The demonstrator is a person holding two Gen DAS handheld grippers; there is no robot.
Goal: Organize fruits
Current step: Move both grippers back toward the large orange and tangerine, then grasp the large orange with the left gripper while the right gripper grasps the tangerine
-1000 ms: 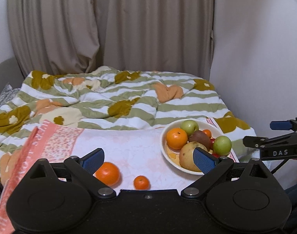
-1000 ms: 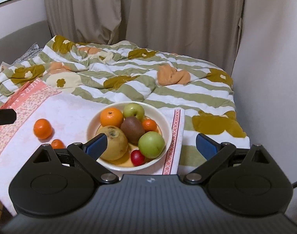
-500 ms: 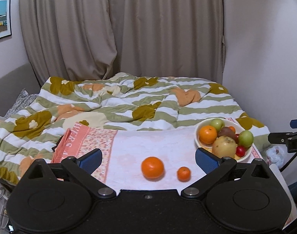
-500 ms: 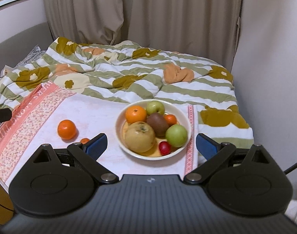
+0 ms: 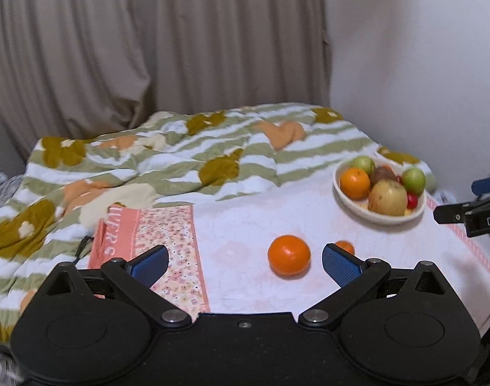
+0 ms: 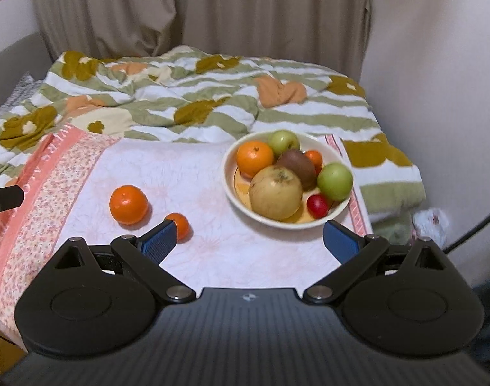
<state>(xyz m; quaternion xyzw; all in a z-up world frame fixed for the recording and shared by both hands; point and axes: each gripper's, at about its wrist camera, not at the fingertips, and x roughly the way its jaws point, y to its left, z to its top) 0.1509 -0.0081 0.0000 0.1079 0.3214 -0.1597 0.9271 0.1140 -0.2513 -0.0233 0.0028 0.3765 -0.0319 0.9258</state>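
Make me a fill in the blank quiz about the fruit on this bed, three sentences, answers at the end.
1. The number of orange fruits lying loose on the pink cloth, outside the bowl, is ____.
2. The brown kiwi lies in the ____.
3. The smallest fruit in the bowl, beside the big yellow pear, is coloured ____.

Missing words: two; bowl; red

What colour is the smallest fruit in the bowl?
Red, clearest in the right wrist view.
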